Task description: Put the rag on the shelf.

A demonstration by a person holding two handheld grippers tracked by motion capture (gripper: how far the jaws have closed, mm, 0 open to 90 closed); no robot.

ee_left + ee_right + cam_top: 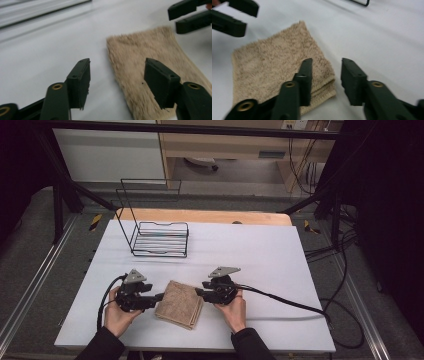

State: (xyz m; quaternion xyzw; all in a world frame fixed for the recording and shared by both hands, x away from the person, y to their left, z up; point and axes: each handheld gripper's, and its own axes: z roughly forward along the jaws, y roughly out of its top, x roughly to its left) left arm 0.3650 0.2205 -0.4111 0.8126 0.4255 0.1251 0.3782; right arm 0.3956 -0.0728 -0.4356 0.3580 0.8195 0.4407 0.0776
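Holding my left claw [117, 82] and right claw [325, 80] wide open and empty astride opposite edges of the folded towel [179, 304], I risk pinching only its top layer and unfolding it.

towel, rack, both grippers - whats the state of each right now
towel: folded into layers, lying flat on the table, not gripped
left gripper: open, jaws astride the towel's edge
right gripper: open, jaws astride the towel's folded corner
wire rack: upright, empty, at the far left of the table
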